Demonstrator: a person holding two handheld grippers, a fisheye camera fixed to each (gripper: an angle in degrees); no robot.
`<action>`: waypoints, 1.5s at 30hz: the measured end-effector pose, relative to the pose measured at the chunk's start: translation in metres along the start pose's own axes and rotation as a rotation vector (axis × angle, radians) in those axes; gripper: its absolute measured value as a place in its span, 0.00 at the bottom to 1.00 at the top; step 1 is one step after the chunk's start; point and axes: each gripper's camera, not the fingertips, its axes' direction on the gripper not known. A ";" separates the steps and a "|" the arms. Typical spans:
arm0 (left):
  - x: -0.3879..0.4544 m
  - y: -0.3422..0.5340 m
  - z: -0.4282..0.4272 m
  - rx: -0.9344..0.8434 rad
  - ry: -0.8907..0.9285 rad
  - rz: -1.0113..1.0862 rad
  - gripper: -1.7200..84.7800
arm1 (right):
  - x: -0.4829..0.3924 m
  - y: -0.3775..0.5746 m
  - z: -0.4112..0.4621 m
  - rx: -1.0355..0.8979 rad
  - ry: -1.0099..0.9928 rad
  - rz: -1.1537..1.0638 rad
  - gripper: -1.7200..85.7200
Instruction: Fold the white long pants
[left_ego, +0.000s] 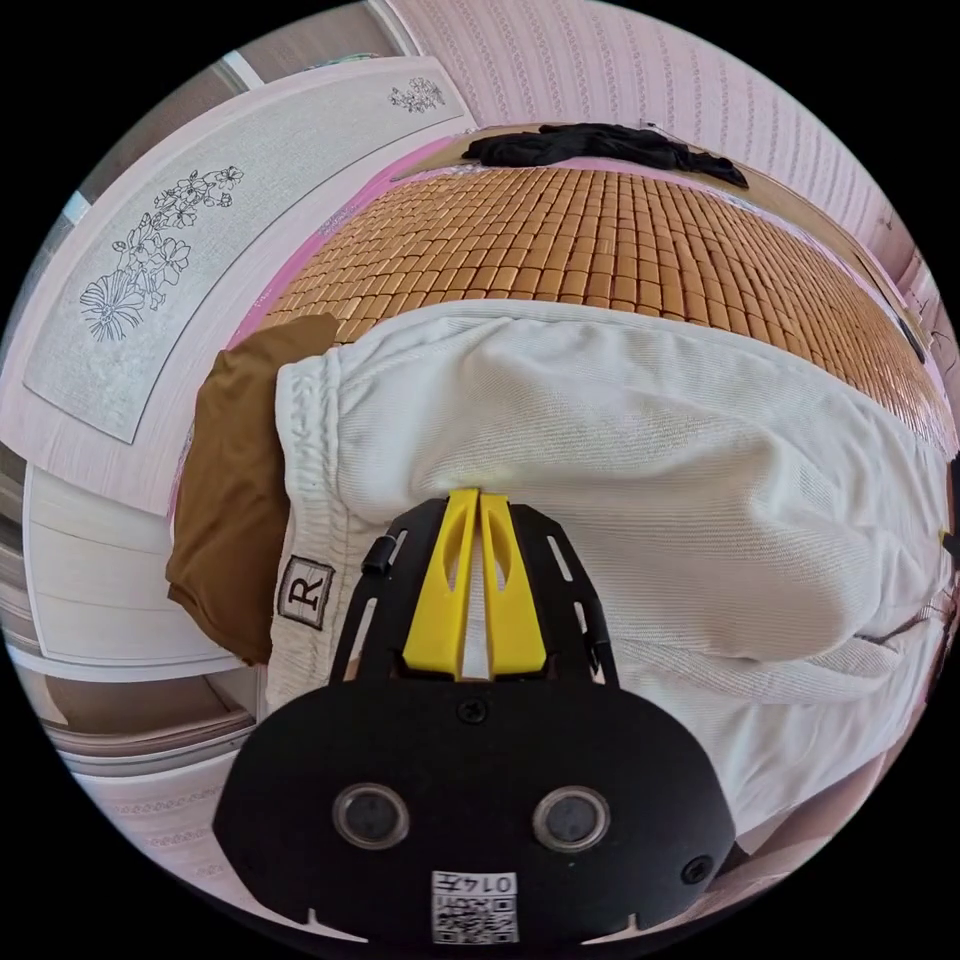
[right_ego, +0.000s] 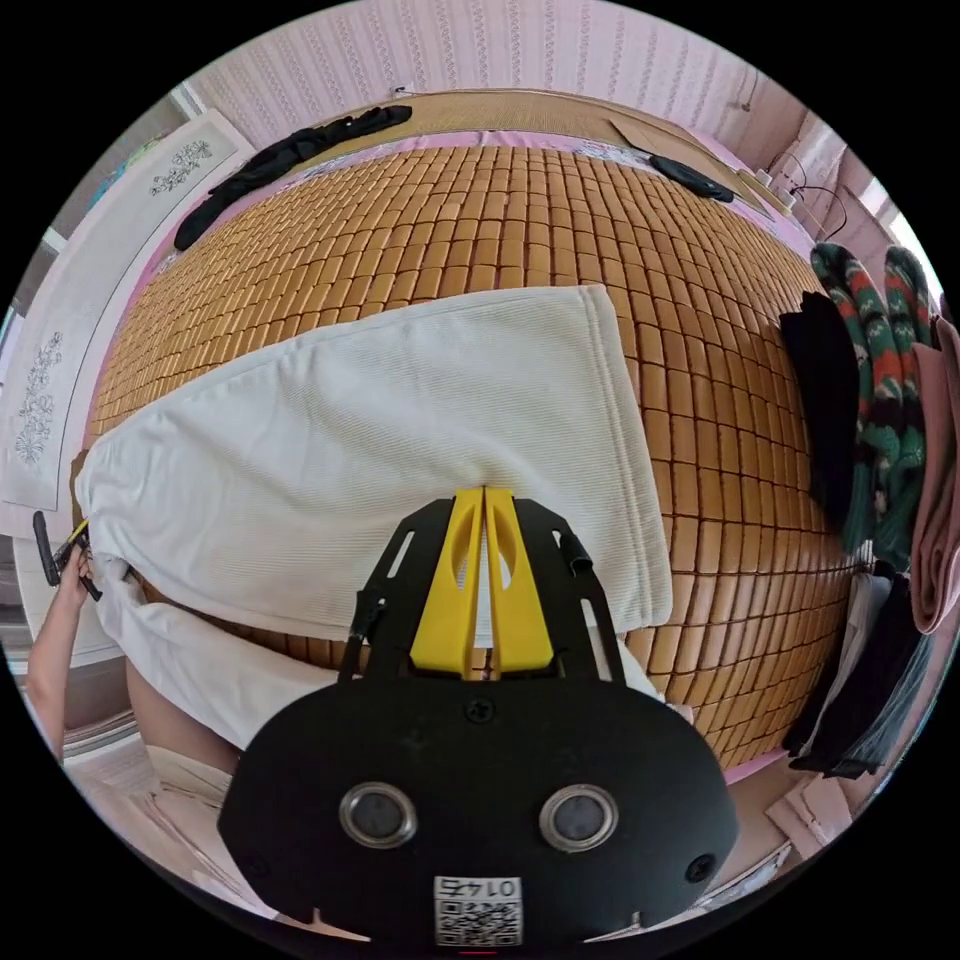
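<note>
Left gripper view looks along the left gripper (left_ego: 478, 497), whose yellow jaws are pressed together on a fold of the white pants (left_ego: 640, 460), close to the ribbed waistband (left_ego: 318, 500). A small patch (left_ego: 305, 592) is sewn on that band. The pants bulge up in a soft hump over the bamboo mat (left_ego: 600, 240) and hang down toward the near edge. Just beside the waistband lies a brown cloth (left_ego: 235, 480), partly tucked under it. At the far end of the mat a black garment (left_ego: 600, 145) is stretched out, and a pale panel with a line drawing of flowers (left_ego: 160, 260) stands along the side.

Right gripper view shows the right gripper (right_ego: 484, 495) clenched on the pants (right_ego: 400, 420) too — its jaws meet on the lower edge of a leg, near the hemmed cuff (right_ego: 625, 450). The leg lies flat across the mat (right_ego: 500, 220), and a second layer of white cloth droops off the near edge below it. At the far end of the pants a hand (right_ego: 72, 585) holds the other gripper against the cloth — whether it grips cannot be told from here. A pile of clothes (right_ego: 880, 400), with a green and red knit among dark and pink pieces, sits on the mat's edge, well apart from the pants. Another black garment (right_ego: 290, 150) lies at the mat's far corner.
</note>
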 end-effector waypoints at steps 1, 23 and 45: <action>-0.002 -0.007 0.003 -0.010 -0.011 -0.003 0.01 | 0.009 -0.002 0.001 0.002 -0.025 0.030 0.01; -0.121 0.160 -0.050 0.234 0.318 -0.129 0.05 | 0.084 0.186 -0.062 0.195 -0.206 0.206 0.02; -0.154 0.339 -0.109 0.288 0.153 0.083 0.10 | 0.163 0.475 -0.075 0.362 -0.258 0.417 0.02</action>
